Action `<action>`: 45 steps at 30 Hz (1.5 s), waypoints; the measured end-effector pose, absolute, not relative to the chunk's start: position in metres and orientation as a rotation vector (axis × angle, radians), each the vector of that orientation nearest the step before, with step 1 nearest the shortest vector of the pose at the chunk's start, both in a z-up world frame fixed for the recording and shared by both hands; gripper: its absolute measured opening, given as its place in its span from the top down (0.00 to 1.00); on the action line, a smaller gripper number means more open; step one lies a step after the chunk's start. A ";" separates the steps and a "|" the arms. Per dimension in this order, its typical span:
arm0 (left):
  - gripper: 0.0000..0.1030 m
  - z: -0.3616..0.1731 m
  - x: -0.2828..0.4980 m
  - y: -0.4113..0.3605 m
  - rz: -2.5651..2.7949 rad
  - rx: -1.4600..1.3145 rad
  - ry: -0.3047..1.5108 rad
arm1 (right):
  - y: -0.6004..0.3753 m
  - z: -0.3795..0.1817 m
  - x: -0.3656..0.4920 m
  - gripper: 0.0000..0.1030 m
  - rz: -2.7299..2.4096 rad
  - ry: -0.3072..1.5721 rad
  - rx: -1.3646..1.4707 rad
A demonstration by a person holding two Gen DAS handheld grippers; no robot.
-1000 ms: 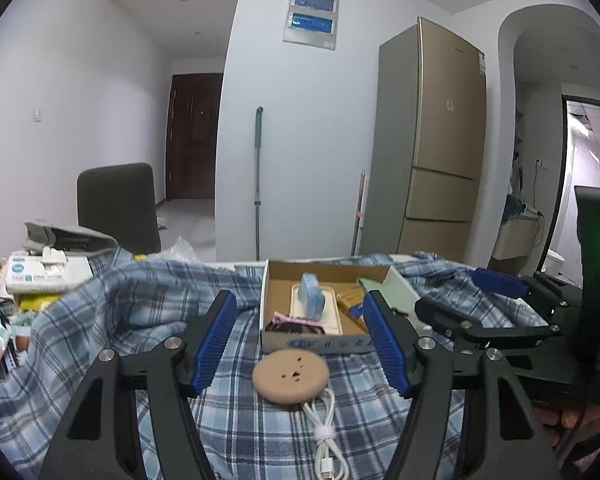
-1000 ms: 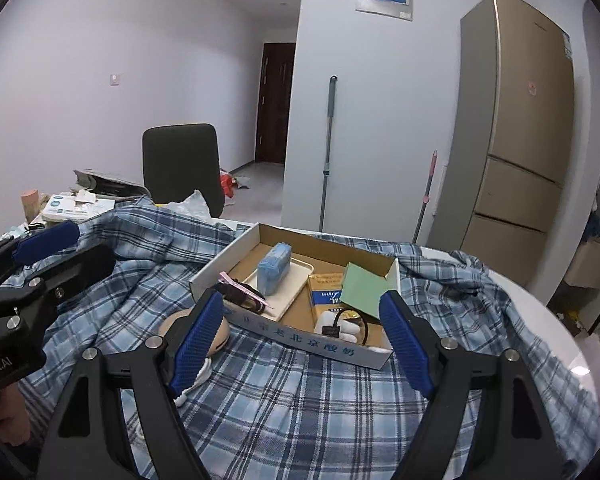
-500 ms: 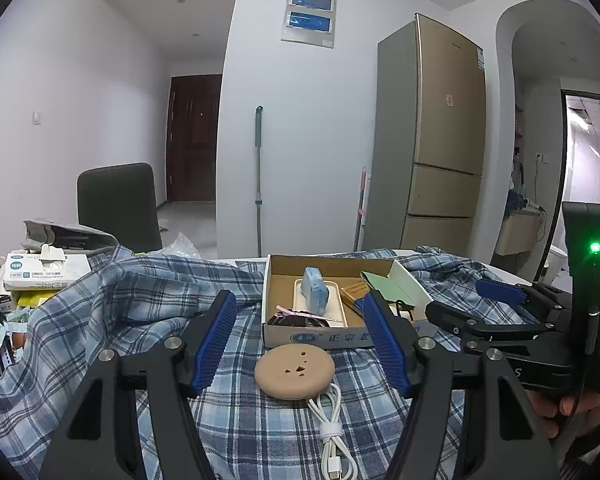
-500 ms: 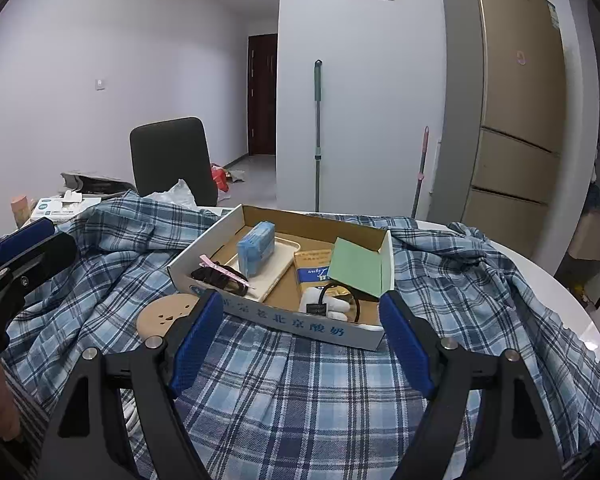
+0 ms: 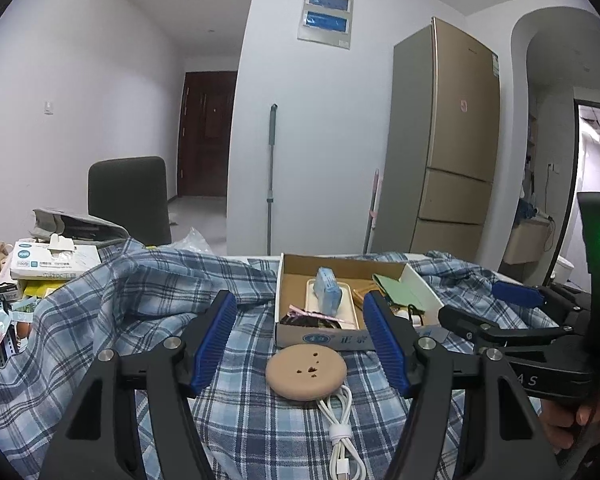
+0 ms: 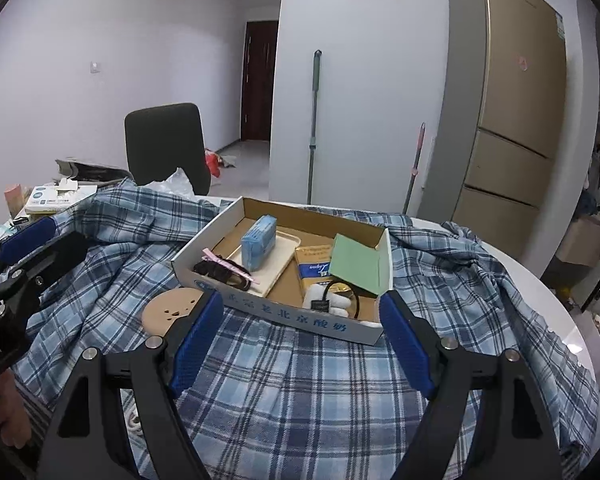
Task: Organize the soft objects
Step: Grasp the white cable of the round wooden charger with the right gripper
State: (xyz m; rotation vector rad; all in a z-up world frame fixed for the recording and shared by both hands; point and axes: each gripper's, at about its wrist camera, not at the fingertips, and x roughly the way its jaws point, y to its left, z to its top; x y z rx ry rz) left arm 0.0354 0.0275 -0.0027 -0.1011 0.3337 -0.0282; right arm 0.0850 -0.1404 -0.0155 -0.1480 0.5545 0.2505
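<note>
A blue plaid shirt [image 5: 112, 312] [image 6: 300, 392] lies spread and rumpled over a round white table. On it stands an open cardboard box [image 5: 320, 338] [image 6: 288, 314] holding a blue packet [image 6: 259, 242], a cream tray, a green card and small items. A tan round disc [image 5: 306, 372] [image 6: 168, 312] and a coiled white cable [image 5: 340, 432] lie in front of the box. My left gripper [image 5: 300, 344] is open and empty, above the disc. My right gripper [image 6: 300, 340] is open and empty, just before the box's front wall.
A tissue box [image 5: 56, 258] and clutter sit at the table's left. A dark chair [image 6: 166, 142] stands behind it. A fridge [image 6: 504, 120], a mop [image 6: 314, 128] and a white wall are beyond. The table's bare rim [image 6: 572, 320] shows at right.
Both grippers have drawn back and risen slightly; the box and disc sit a little farther away in both views. The jaws stay open. Nothing on the table moved.
</note>
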 end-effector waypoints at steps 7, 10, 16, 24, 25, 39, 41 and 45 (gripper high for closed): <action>0.11 0.002 0.031 0.031 0.015 -0.107 0.302 | -0.116 -0.028 0.086 0.23 0.295 0.621 -0.193; 0.11 0.000 0.035 0.033 0.031 -0.106 0.329 | -0.103 -0.037 0.089 0.27 0.330 0.669 -0.207; 0.11 -0.003 0.039 0.039 0.034 -0.139 0.356 | -0.081 -0.062 0.095 0.45 0.410 0.802 -0.215; 0.11 -0.011 0.049 0.059 0.067 -0.232 0.429 | -0.072 -0.091 0.107 0.58 0.458 0.968 -0.132; 0.11 -0.012 0.050 0.061 0.073 -0.241 0.436 | -0.072 -0.093 0.107 0.58 0.463 0.969 -0.126; 0.11 -0.021 0.056 0.077 0.118 -0.318 0.495 | -0.056 -0.101 0.094 0.73 0.510 0.996 -0.137; 0.11 -0.021 0.056 0.077 0.121 -0.321 0.494 | -0.055 -0.101 0.095 0.78 0.522 1.002 -0.137; 0.11 -0.018 0.053 0.073 0.121 -0.293 0.473 | -0.059 -0.095 0.093 0.80 0.495 0.990 -0.188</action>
